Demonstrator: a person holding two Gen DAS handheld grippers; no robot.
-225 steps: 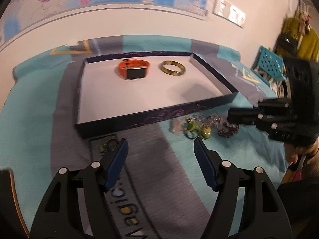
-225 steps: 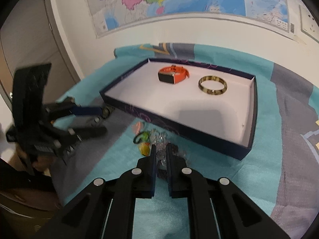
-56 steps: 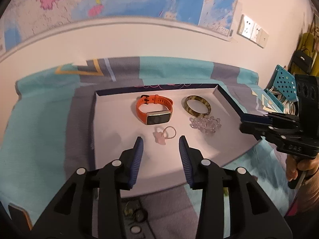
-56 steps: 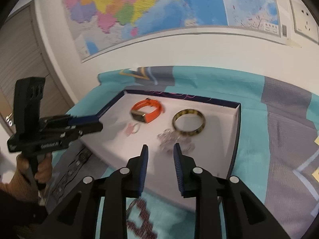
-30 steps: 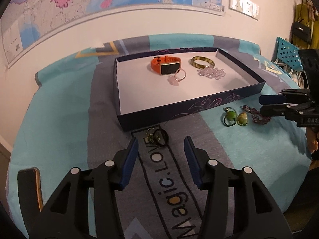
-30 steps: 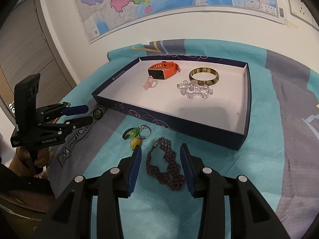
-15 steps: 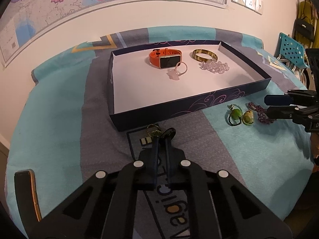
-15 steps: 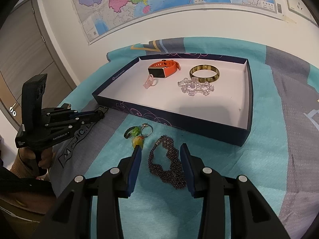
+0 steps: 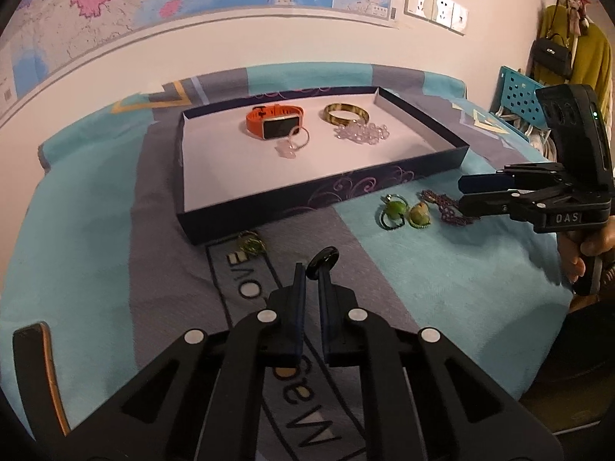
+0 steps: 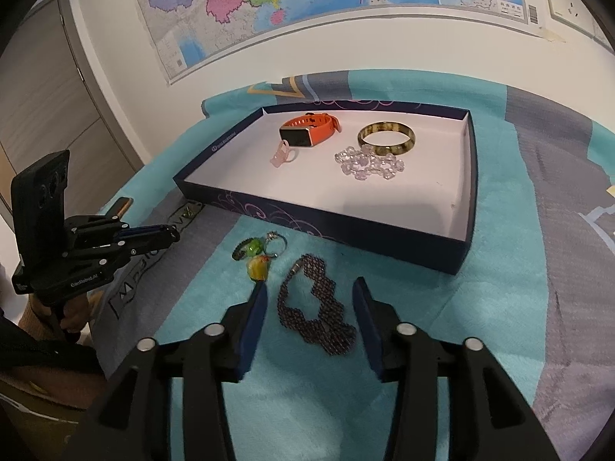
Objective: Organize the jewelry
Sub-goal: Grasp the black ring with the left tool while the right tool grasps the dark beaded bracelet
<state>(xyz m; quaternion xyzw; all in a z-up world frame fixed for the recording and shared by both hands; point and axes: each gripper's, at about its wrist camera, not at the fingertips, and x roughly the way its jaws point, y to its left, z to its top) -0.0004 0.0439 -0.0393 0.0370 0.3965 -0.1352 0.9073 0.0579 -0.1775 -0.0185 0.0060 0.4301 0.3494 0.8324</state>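
Over a teal blanket, the left tool is pinching a dark ring; the right tool is gaping around a beaded bracelet, lower centre.

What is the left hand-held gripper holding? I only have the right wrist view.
Observer: In the left wrist view, the left hand-held gripper is shut on a small black oval ring that sticks out past its fingertips.
Operator: Anything else near it?
Observer: Yes. A small green-and-gold trinket lies on the grey stripe of the cloth, just in front of the dark blue cardboard tray. It is hard to make out in your view.
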